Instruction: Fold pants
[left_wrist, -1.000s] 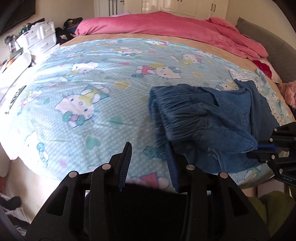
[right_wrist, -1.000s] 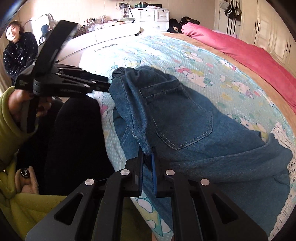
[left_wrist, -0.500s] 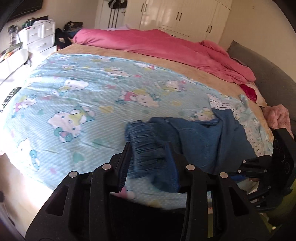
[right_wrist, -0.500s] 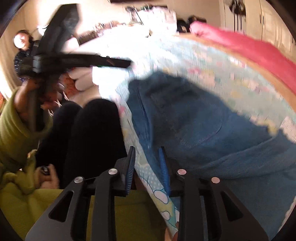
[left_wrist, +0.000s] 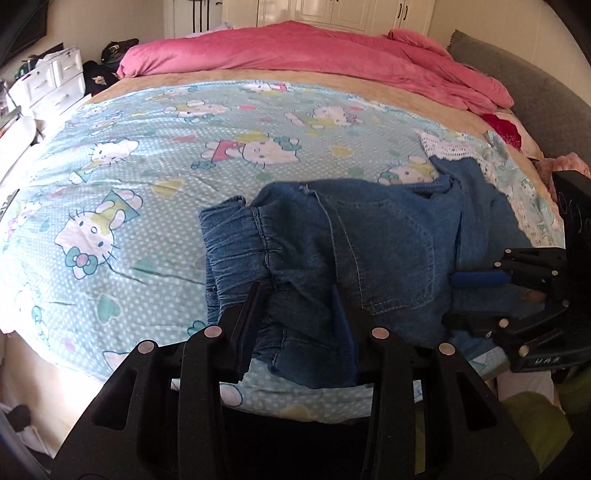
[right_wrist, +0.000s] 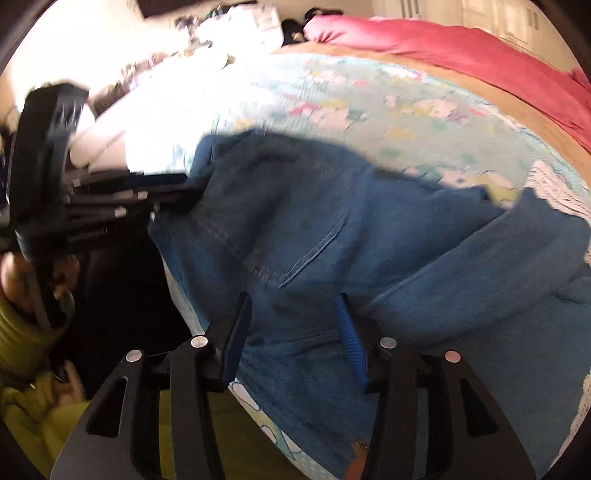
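Observation:
Blue denim pants (left_wrist: 369, 240) lie crumpled near the front edge of the bed, elastic waistband to the left and back pocket up. My left gripper (left_wrist: 295, 295) hovers over the waistband. Its fingers stand apart with denim between them, and the pads do not press on it. In the blurred right wrist view, my right gripper (right_wrist: 291, 306) is over the pants (right_wrist: 332, 221) below the pocket. Its jaws are opening and nothing is pinched. The right gripper's blue pad (left_wrist: 476, 277) shows at the pants' right side. The left gripper (right_wrist: 173, 194) touches their left edge.
The pants rest on a light blue cartoon-cat sheet (left_wrist: 147, 166). A pink duvet (left_wrist: 314, 48) is heaped along the far side and a grey headboard (left_wrist: 524, 85) curves at the right. White drawers (left_wrist: 48, 81) stand far left. A yellow-green sleeve (right_wrist: 22, 332) holds the left gripper.
My right gripper was shut on the pants' near edge and has opened off it. My left gripper has shifted right, so the waistband now sits between its fingers.

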